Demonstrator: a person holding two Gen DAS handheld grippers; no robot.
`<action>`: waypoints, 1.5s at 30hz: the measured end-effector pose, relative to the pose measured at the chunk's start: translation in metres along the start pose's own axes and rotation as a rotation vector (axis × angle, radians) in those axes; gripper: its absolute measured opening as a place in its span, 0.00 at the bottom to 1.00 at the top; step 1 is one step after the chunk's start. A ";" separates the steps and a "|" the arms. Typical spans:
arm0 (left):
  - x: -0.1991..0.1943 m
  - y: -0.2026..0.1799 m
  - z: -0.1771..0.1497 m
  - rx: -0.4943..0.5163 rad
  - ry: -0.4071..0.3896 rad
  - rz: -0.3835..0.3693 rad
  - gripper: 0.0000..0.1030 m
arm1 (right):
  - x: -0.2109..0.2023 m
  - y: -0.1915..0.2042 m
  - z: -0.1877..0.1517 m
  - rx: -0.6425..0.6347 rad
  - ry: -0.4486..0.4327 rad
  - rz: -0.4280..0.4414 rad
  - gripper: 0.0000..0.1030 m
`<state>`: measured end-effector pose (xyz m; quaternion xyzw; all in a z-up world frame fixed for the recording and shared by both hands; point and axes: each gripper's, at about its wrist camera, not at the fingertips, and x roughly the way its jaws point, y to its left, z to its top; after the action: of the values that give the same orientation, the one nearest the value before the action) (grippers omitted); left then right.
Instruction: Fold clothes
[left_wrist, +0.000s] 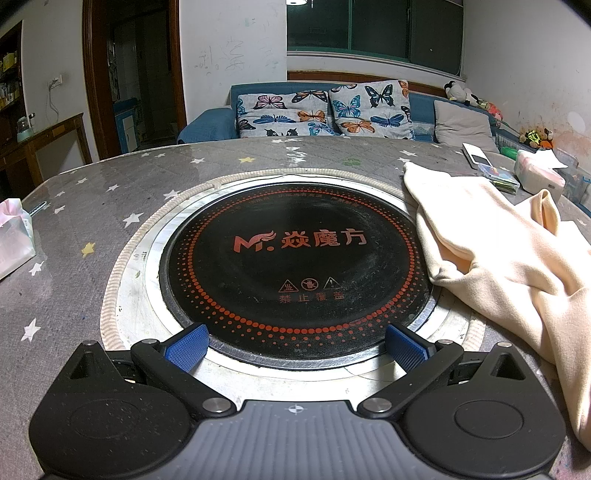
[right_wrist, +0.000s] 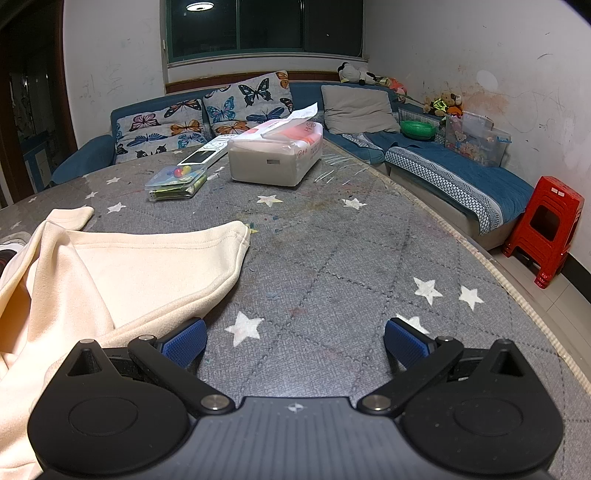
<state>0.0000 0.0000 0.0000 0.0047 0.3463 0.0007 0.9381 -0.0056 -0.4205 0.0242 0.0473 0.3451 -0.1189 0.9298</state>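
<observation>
- A cream garment (right_wrist: 122, 269) lies crumpled and unfolded on a grey star-patterned tablecloth (right_wrist: 332, 258). In the right wrist view it fills the lower left of the frame, with one stitched hem reaching toward the centre.
- In the left wrist view the same garment (left_wrist: 509, 258) spreads across the right side of the frame, and its edge overlaps the rim of a round black cooktop (left_wrist: 295, 266) set into the table.
- The left gripper (left_wrist: 297, 345) sits at the bottom centre of its view, jaws spread wide with nothing between them, over the near edge of the cooktop.
- The right gripper (right_wrist: 295, 341) is likewise spread and holds nothing. Its blue left pad (right_wrist: 186, 341) sits just beside the garment's edge; whether they touch cannot be told.
- Behind the garment, upper centre of the right wrist view, stand a tissue pack (right_wrist: 275, 151), a small clear box (right_wrist: 175, 182) and a white remote (right_wrist: 207, 151).
- A blue sofa (right_wrist: 443, 158) with butterfly cushions (right_wrist: 207, 114) runs along the far wall.
- A red stool (right_wrist: 546, 229) stands at the right edge.
</observation>
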 end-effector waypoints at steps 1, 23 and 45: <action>0.000 0.000 0.000 0.000 0.000 0.000 1.00 | 0.000 0.000 0.000 0.000 0.000 0.000 1.00; -0.001 -0.002 0.001 0.012 0.008 -0.006 1.00 | 0.000 0.000 0.000 0.001 0.001 0.001 1.00; -0.024 -0.026 -0.001 -0.038 0.047 -0.006 1.00 | -0.021 0.003 -0.008 -0.014 0.008 0.003 1.00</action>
<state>-0.0186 -0.0265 0.0147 -0.0140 0.3681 0.0044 0.9297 -0.0254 -0.4119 0.0314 0.0418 0.3494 -0.1150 0.9289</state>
